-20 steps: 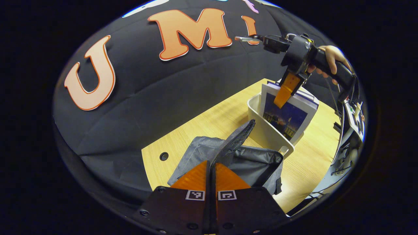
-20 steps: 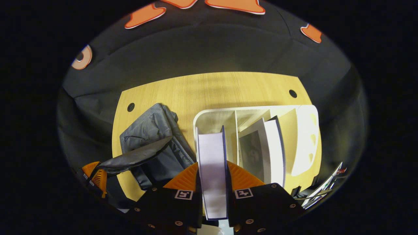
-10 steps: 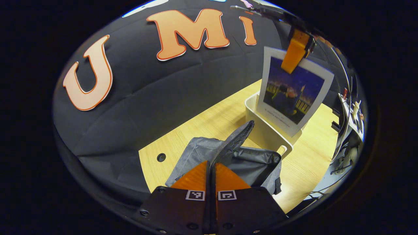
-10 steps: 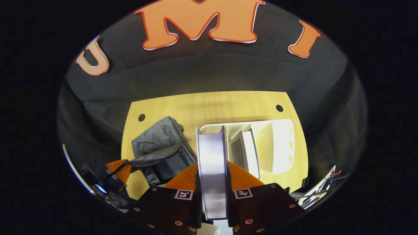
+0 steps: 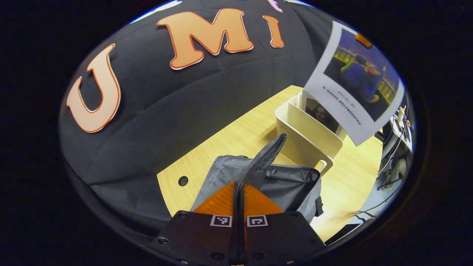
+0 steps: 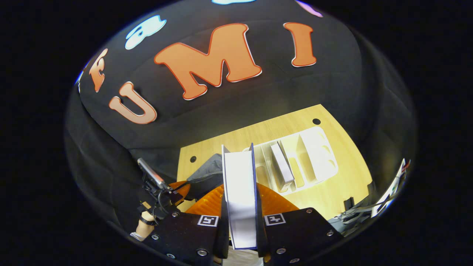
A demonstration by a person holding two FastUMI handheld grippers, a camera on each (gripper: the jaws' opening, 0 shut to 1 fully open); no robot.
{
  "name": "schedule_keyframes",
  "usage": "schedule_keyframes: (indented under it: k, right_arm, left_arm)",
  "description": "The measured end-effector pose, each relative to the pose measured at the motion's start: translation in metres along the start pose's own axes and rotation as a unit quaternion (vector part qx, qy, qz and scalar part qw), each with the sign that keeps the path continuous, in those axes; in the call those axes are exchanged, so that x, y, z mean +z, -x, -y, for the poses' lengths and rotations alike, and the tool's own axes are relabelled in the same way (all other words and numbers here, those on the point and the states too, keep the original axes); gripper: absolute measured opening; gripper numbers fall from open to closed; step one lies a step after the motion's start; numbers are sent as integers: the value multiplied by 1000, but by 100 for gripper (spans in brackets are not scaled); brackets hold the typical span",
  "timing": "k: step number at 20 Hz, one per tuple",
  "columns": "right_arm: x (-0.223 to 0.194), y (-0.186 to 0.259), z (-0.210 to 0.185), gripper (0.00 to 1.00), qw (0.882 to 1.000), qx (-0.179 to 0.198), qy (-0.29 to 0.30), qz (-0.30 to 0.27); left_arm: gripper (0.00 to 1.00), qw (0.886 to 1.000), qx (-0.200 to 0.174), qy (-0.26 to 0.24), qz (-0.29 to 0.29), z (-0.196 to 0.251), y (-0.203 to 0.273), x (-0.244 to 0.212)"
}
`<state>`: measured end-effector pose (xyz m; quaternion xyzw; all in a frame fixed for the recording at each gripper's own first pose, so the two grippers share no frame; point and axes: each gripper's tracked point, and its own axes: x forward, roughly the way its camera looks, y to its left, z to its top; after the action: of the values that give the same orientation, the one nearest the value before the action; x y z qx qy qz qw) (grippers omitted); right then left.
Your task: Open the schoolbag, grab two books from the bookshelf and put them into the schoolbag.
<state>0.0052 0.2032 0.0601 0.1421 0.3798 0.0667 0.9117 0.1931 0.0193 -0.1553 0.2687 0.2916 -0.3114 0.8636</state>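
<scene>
The right tongs (image 6: 241,207) held a book (image 6: 240,192) high above the bench (image 6: 332,195); the left tongs (image 5: 239,197) were pinched on the schoolbag (image 5: 288,184) flap.

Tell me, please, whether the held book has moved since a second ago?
Yes. In the left gripper view the book has risen out of the white bookshelf and now hangs above it, tilted.

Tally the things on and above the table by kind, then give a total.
Books: 2 — the lifted book held in the right tongs, the second book still in the bookshelf.
Bookshelves: 1.
Schoolbags: 1 — the schoolbag, its flap pinched by the left tongs.
Tongs: 2.
Total: 6.
</scene>
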Motion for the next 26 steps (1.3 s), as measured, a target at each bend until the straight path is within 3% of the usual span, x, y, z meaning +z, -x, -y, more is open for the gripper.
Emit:
schedule_keyframes:
  k: [3, 6, 9, 15, 16, 17, 19, 23, 26]
  right_arm:
    - [-43, 5, 8, 29, 995, 45, -84, 24]
    - [-100, -16, 12, 29, 975, 107, -192, 36]
    - [-143, -46, 9, 29, 946, 158, -283, 26]
    - [-187, -155, 0, 29, 902, 180, -393, -2]
    - [-191, -172, -4, 29, 901, 177, -397, -8]
    - [-194, -189, -9, 29, 899, 172, -403, -12]
    - [-194, -226, -23, 29, 892, 167, -420, -9]
    - [-194, -275, -42, 29, 898, 138, -418, 1]
    - [-181, -294, -60, 29, 882, 156, -443, 25]
  left_arm:
    - [0, 1000, 1, -11, 3, -4, 1, 6]
    - [1, 1000, 1, -15, 7, -9, 3, 13]
    - [1, 999, 15, -24, 20, -15, 6, 23]
    - [0, 999, 20, -31, 22, -14, 11, 31]
    - [5, 999, 18, -32, 24, -13, 11, 32]
    - [1, 999, 19, -32, 26, -12, 13, 34]
    - [1, 999, 17, -31, 29, -10, 15, 35]
    - [1, 998, 12, -43, 41, -3, 21, 40]
    - [0, 998, 9, -50, 43, 1, 24, 39]
